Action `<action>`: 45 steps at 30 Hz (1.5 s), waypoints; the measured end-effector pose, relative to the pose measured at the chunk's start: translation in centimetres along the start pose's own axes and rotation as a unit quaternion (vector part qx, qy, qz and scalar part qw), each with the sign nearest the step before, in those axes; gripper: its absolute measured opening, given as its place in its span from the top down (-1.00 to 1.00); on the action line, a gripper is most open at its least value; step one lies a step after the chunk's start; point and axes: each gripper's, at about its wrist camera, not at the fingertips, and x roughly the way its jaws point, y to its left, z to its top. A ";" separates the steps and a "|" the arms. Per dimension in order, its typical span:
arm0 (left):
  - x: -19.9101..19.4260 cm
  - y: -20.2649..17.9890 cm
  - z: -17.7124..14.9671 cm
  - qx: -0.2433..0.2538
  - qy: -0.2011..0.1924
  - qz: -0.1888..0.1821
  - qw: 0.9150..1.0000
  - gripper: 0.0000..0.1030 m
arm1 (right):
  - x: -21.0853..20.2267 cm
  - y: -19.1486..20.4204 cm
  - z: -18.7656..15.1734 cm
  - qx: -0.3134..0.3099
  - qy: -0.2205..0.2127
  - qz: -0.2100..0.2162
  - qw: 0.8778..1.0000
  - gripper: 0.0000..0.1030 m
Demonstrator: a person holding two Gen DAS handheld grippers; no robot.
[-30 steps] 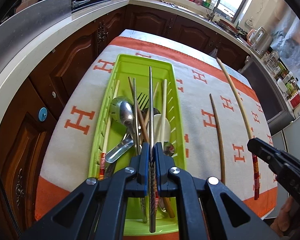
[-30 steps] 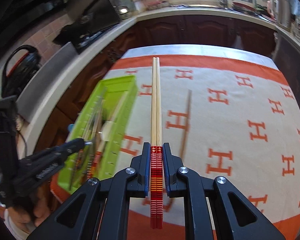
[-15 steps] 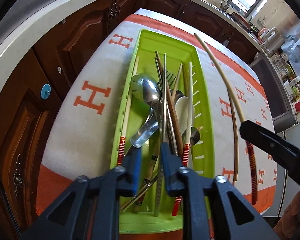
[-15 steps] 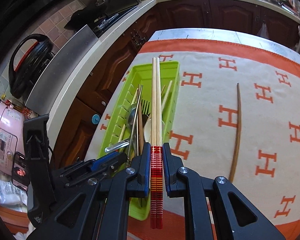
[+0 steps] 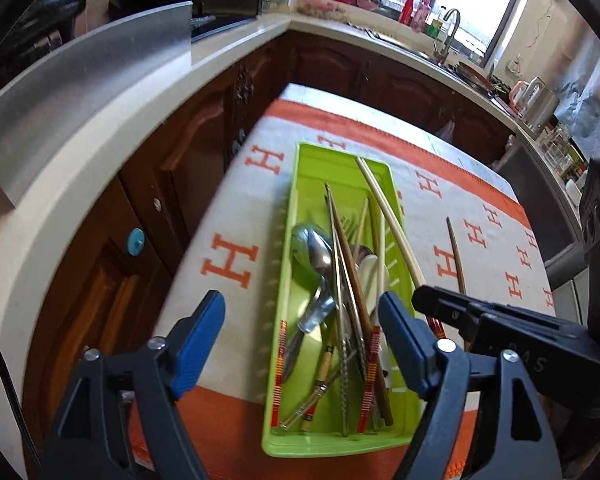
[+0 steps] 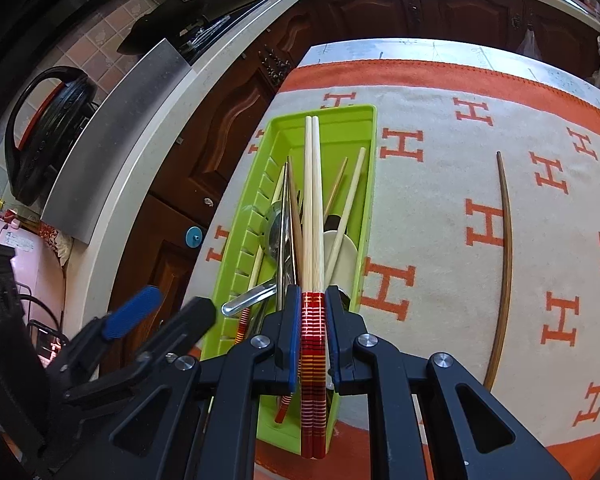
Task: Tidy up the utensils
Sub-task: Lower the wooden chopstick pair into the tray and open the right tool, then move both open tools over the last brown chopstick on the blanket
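A green tray (image 5: 290, 240) (image 6: 374, 152) lies on the orange-and-cream cloth and holds several utensils: spoons (image 5: 318, 248), a fork, metal chopsticks (image 5: 342, 320) and wooden ones. My left gripper (image 5: 302, 304) (image 6: 168, 308) hovers over the tray's near end. Its jaws are opening, with nothing between the blue pads (image 5: 198, 340). My right gripper (image 6: 313, 300) (image 5: 420, 296) is shut on a pair of pale chopsticks (image 6: 313, 200) (image 5: 388, 216) by their red striped handles. It holds them above the tray and in line with it. One brown chopstick (image 6: 506, 240) (image 5: 456, 256) lies on the cloth to the right.
The table's left edge (image 5: 220, 216) runs close to dark wooden cabinets (image 5: 168, 184) under a pale counter (image 5: 80, 168). A pink appliance (image 6: 24, 264) and a black one (image 6: 48, 128) stand at the far left. Open cloth (image 6: 440, 200) lies to the right of the tray.
My left gripper released the metal chopstick into the tray, opened wide and drew back upward. My right gripper carried its chopstick pair leftward from above the cloth to above the tray.
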 end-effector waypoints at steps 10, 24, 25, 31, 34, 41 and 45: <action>-0.7 0.7 0.2 0.007 -0.016 0.044 0.999 -0.73 | 0.9 0.4 -0.2 0.008 0.010 -0.004 1.000 0.76; -0.4 1.0 0.0 -0.014 -0.005 0.035 0.999 -0.77 | 0.6 0.1 -0.9 0.009 0.014 0.003 1.000 0.34; -0.4 0.7 0.0 -0.011 -0.005 0.034 0.999 -0.77 | 0.3 -0.1 -1.0 0.010 0.012 0.003 1.000 0.34; -0.6 -0.8 -0.1 0.009 -0.002 0.024 1.000 -0.79 | -1.7 -1.4 -1.5 0.003 -0.015 -0.013 1.000 0.34; -0.7 -1.9 -0.2 0.022 -0.001 0.019 1.000 -0.80 | -3.0 -2.2 -1.6 -0.002 -0.034 -0.024 0.999 0.34; -0.6 -4.8 0.0 0.047 0.004 -0.003 0.999 -0.81 | -5.3 -5.4 -2.1 0.000 -0.062 -0.060 0.996 0.34; 0.0 -6.9 0.0 0.068 0.010 -0.013 0.998 -0.81 | -5.9 -7.6 -2.4 0.013 -0.068 -0.072 0.995 0.34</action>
